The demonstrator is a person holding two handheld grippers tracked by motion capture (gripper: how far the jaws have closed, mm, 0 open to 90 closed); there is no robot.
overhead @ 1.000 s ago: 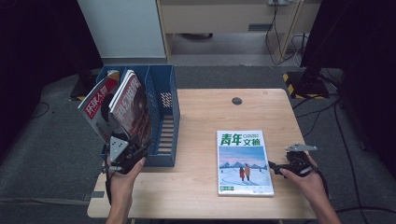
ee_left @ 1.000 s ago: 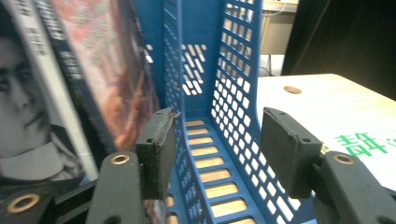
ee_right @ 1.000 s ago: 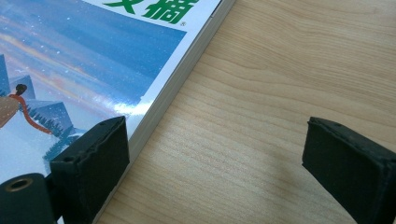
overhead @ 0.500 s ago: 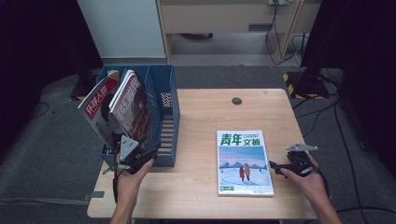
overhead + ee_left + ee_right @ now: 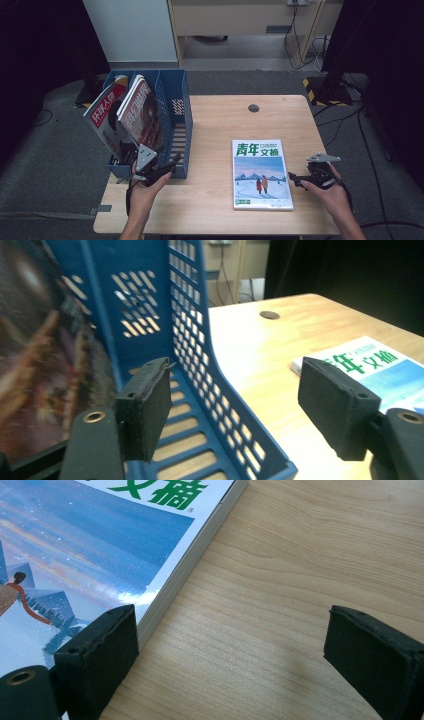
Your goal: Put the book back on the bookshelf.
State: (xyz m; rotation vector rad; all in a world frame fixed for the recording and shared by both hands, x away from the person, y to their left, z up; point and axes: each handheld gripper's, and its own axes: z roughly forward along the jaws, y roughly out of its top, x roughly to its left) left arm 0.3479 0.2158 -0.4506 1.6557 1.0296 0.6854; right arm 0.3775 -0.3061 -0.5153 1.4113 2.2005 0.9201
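A magazine with green Chinese title and a snowy blue cover (image 5: pixel 260 172) lies flat on the wooden table (image 5: pixel 220 125). My right gripper (image 5: pixel 300 177) stands open just right of it; in the right gripper view (image 5: pixel 230 655) one jaw sits over the magazine's edge (image 5: pixel 100 545), the other over bare wood. My left gripper (image 5: pixel 165 167) is open at the front of the blue file rack (image 5: pixel 172 100). In the left gripper view (image 5: pixel 240 410) its jaws straddle the rack's right wall (image 5: pixel 190 315). Two magazines (image 5: pixel 127 117) lean in the rack's left compartments.
A round cable hole (image 5: pixel 253 107) is in the table's far middle. The rack's right compartment (image 5: pixel 185 435) holds nothing. Beyond the table are a white cabinet (image 5: pixel 130 30), floor cables (image 5: pixel 300 35) and a dark stand (image 5: pixel 330 85).
My left gripper has moved to the right along the rack's front, away from the leaning magazines to the rack's right wall. The right gripper and the flat magazine have stayed put.
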